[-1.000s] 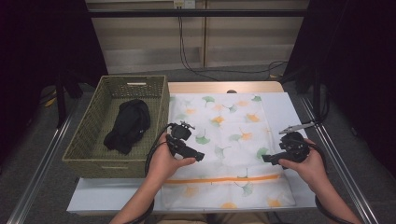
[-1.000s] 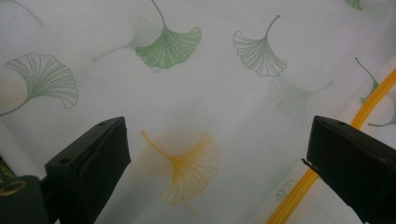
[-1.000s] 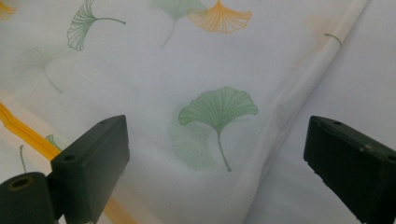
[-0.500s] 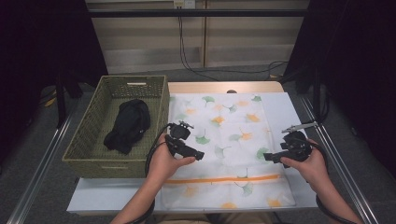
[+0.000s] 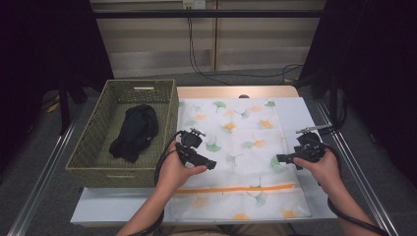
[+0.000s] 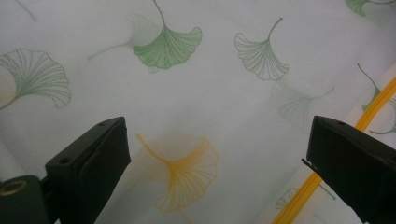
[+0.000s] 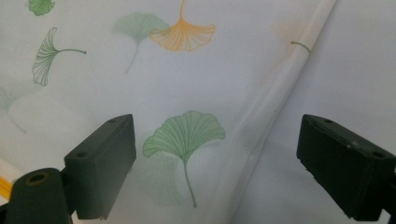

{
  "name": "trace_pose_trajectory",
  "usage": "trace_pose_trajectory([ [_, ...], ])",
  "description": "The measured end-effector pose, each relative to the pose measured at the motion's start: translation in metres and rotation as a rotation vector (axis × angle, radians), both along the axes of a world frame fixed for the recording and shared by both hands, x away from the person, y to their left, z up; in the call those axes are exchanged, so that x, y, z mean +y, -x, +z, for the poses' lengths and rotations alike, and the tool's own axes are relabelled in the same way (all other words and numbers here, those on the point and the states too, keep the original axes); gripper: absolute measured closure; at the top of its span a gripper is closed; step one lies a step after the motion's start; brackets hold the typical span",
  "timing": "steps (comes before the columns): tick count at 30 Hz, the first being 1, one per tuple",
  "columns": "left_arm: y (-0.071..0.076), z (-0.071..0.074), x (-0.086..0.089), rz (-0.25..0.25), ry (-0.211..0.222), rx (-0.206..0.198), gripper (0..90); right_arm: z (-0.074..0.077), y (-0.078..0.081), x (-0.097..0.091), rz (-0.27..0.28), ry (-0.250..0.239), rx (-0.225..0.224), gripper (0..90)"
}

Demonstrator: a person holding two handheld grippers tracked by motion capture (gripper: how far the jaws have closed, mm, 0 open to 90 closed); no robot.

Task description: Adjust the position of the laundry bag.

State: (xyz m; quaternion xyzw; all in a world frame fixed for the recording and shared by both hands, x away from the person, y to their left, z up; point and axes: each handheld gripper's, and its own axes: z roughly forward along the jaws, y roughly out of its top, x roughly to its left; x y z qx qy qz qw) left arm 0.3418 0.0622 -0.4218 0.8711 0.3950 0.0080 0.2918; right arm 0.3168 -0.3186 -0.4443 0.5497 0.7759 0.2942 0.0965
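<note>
A white cloth [image 5: 246, 147] printed with green and orange ginkgo leaves lies flat on the table, with an orange stripe [image 5: 231, 189] across its near part. My left gripper [image 5: 210, 165] hovers over the cloth's left half, its tips pointing right. Seen from the left gripper view, this gripper [image 6: 217, 140] is wide open above an orange leaf [image 6: 184, 170], with the stripe [image 6: 322, 179] at lower right. My right gripper [image 5: 280, 158] is over the cloth's right side, pointing left. The right gripper view has it [image 7: 215, 135] open above a green leaf [image 7: 184, 135] near the cloth's hemmed edge [image 7: 271, 112].
A woven olive basket [image 5: 93, 147] stands left of the cloth and holds a black garment [image 5: 135, 130]. White table surface [image 5: 307, 113] borders the cloth on the right. Metal rails [image 5: 356, 167] run along both table sides. Cables trail from both grippers.
Both hands have shifted only slightly above the cloth. The cloth and the basket lie as before.
</note>
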Motion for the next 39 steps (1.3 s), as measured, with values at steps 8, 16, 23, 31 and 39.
trace_pose_trajectory([
  [8, 0.001, 0.000, 0.001, 0.000, 0.003, -0.001, 5.5, -0.005, -0.019, -0.009, -0.046, -0.001, 0.000, 15.0],
  [16, 0.002, -0.002, 0.000, -0.007, 0.001, 0.010, 5.6, -0.012, -0.032, -0.016, -0.094, -0.039, 0.018, 20.3],
  [23, 0.002, -0.002, -0.001, -0.008, 0.001, 0.002, 5.5, -0.011, -0.040, -0.011, -0.098, -0.027, 0.014, 23.1],
  [31, 0.003, -0.002, -0.002, -0.019, -0.004, -0.001, 5.7, -0.014, -0.050, -0.008, -0.124, -0.031, 0.018, 25.2],
  [39, 0.003, -0.001, -0.002, -0.020, 0.005, -0.005, 5.8, -0.014, -0.058, -0.006, -0.141, -0.031, 0.014, 28.4],
])
